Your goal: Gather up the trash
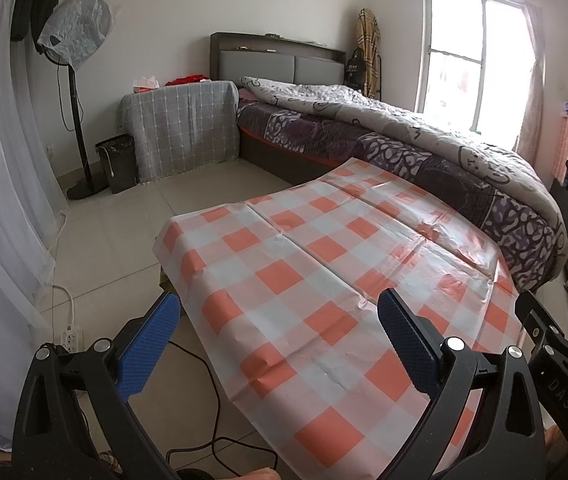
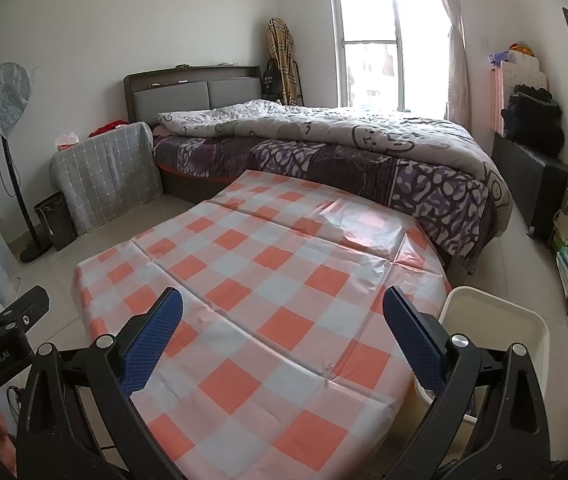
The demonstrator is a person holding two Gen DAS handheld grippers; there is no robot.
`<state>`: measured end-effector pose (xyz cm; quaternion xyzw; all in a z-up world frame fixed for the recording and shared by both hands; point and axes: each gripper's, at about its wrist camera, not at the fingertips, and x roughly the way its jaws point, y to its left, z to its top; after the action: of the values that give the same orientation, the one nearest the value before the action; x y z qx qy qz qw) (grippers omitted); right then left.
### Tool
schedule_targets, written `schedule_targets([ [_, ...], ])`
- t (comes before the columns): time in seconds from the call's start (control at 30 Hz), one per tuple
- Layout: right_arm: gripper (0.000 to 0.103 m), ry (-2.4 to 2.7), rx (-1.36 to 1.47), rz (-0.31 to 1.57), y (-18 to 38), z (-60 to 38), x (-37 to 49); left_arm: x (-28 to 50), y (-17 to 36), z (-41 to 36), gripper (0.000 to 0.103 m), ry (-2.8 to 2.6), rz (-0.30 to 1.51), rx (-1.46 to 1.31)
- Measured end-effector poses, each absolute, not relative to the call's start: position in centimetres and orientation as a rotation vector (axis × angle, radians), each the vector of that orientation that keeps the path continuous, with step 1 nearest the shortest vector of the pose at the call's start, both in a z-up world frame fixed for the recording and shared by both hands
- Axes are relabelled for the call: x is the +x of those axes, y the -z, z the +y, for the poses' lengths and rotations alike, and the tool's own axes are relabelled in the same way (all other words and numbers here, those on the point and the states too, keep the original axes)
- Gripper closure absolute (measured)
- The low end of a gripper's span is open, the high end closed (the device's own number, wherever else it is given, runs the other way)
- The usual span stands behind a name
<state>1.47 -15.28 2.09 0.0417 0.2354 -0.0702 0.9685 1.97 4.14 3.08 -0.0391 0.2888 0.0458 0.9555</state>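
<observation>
Both grippers held spread and empty above a checked tablecloth.

The left gripper (image 1: 279, 316) and right gripper (image 2: 284, 312) are held with blue pads wide apart, nothing pinched, over the orange-and-white tablecloth (image 2: 267, 264), which is seen creased and bare; no trash can be made out on it. A white bin (image 2: 496, 332) is set just beside the table's right edge, a dark bin (image 1: 117, 162) well apart by the fan.

Glossy, creased orange-and-white checked plastic cloth (image 2: 267, 280) over the desk. Dimpled blue rubbery pads on matt black plastic fingers (image 2: 151, 336). Smooth pale floor tiles (image 1: 111, 240). Soft printed grey cloth quilt (image 2: 324, 128). Smooth cream plastic bin (image 2: 496, 328).
</observation>
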Motion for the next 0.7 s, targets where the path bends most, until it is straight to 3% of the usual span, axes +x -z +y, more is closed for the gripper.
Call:
schedule_targets([
  [0.7,0.007,0.142,0.086,0.479,-2.07,-15.09,1.41,1.69,-2.70,3.33,0.008,-0.030,0.588,-0.066],
])
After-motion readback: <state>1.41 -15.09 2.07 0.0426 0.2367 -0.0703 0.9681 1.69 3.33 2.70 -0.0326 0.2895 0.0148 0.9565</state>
